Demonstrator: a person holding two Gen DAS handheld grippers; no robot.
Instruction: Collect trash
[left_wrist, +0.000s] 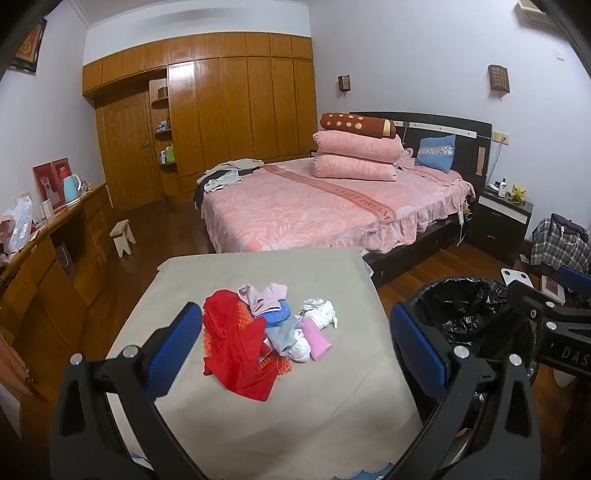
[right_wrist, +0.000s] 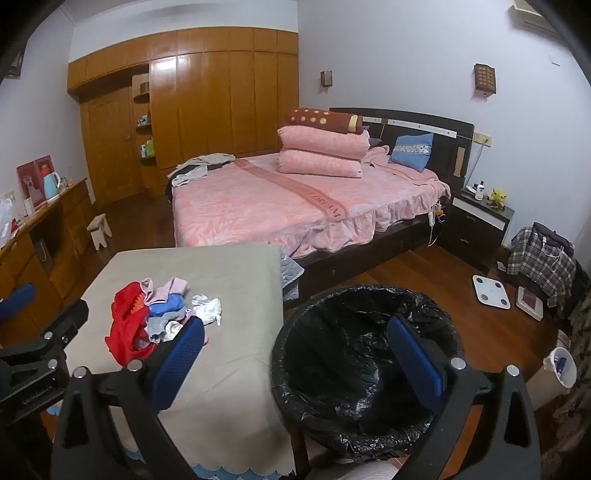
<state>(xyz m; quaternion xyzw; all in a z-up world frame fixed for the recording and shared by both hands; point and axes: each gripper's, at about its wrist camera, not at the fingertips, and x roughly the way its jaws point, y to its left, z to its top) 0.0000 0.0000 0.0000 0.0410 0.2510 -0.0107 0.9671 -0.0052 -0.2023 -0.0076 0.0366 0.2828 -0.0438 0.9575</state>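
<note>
A pile of trash lies on a beige-covered table (left_wrist: 229, 424): red netting (left_wrist: 236, 350), pink and blue wrappers (left_wrist: 273, 306), crumpled white paper (left_wrist: 319, 310) and a pink packet (left_wrist: 319, 339). My left gripper (left_wrist: 295, 347) is open and empty, hovering just before the pile. A bin lined with a black bag (right_wrist: 354, 350) stands to the right of the table. My right gripper (right_wrist: 295, 350) is open and empty above the bin's left rim. The pile also shows in the right wrist view (right_wrist: 155, 314), as does the table (right_wrist: 221, 387). The bin shows in the left wrist view (left_wrist: 465, 310).
A pink bed (left_wrist: 306, 206) stands behind the table, with a nightstand (left_wrist: 502, 218) to its right. A wooden wardrobe (left_wrist: 221, 110) fills the back wall and a wooden desk (left_wrist: 55, 240) the left. A white scale (right_wrist: 491, 291) and a small white bin (right_wrist: 561, 365) sit on the floor.
</note>
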